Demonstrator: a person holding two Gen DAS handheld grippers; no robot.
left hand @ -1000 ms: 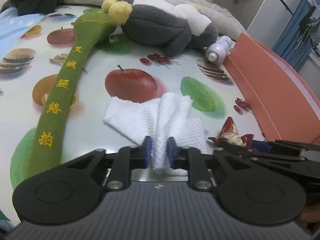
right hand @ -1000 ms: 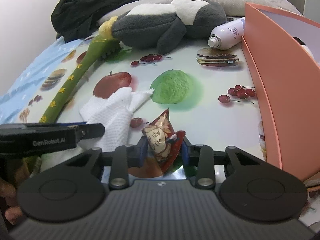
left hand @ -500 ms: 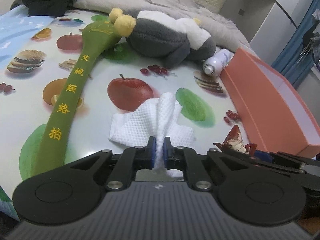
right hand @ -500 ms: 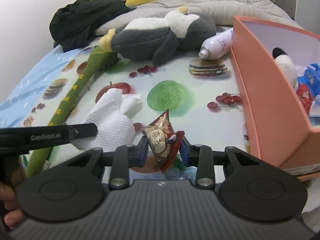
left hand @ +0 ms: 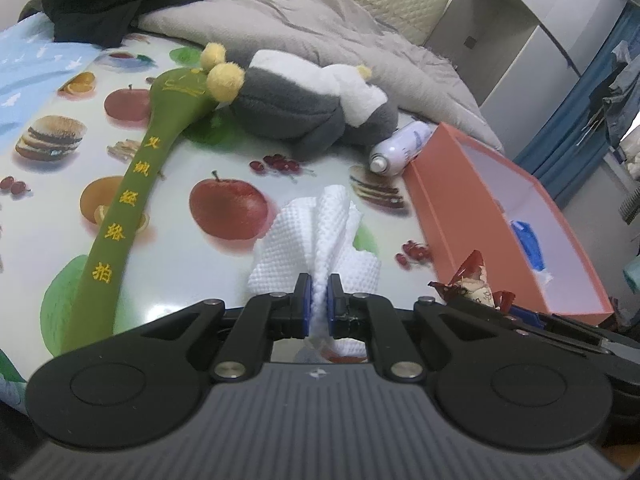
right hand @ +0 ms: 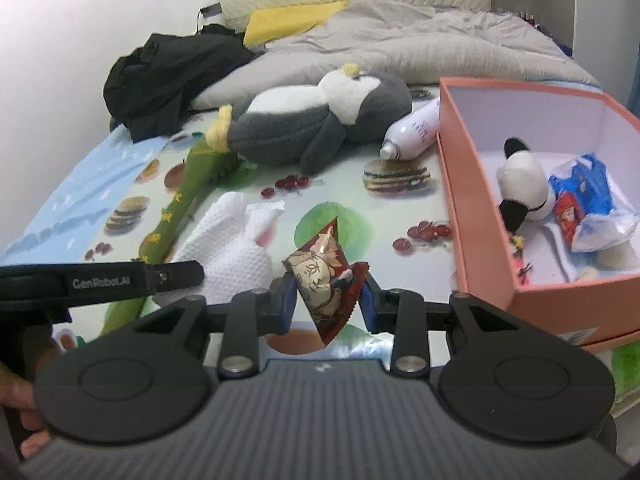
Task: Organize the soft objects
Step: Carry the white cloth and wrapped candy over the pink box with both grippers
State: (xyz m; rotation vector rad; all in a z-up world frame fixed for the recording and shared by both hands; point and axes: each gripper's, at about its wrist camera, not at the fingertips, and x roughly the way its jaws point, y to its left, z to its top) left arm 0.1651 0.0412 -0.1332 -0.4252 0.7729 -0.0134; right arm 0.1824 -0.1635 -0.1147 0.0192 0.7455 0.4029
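Note:
My left gripper [left hand: 318,302] is shut on a white waffle-weave cloth [left hand: 320,236], which hangs off the fruit-print table cover [left hand: 224,168]. In the right wrist view the same cloth [right hand: 236,240] shows at the left. My right gripper [right hand: 328,306] is shut on a red and brown snack packet [right hand: 326,280], lifted above the cover; that packet [left hand: 474,280] also shows in the left wrist view. An orange box [right hand: 476,200] stands at the right, holding a small black-and-white plush [right hand: 524,184] and blue packets [right hand: 588,200]. A grey and white penguin plush [right hand: 316,120] lies further back.
A long green padded stick [left hand: 132,200] with yellow characters lies at the left. A white spray bottle [right hand: 412,132] rests beside the box. Black clothing [right hand: 168,76] and a grey quilt [right hand: 400,44] lie at the back. A hand [right hand: 16,392] holds the left gripper's handle.
Both grippers have risen: the cloth now hangs from the left one, bunched and off the cover, and the packet went up with the right one. The box's inside has come into view.

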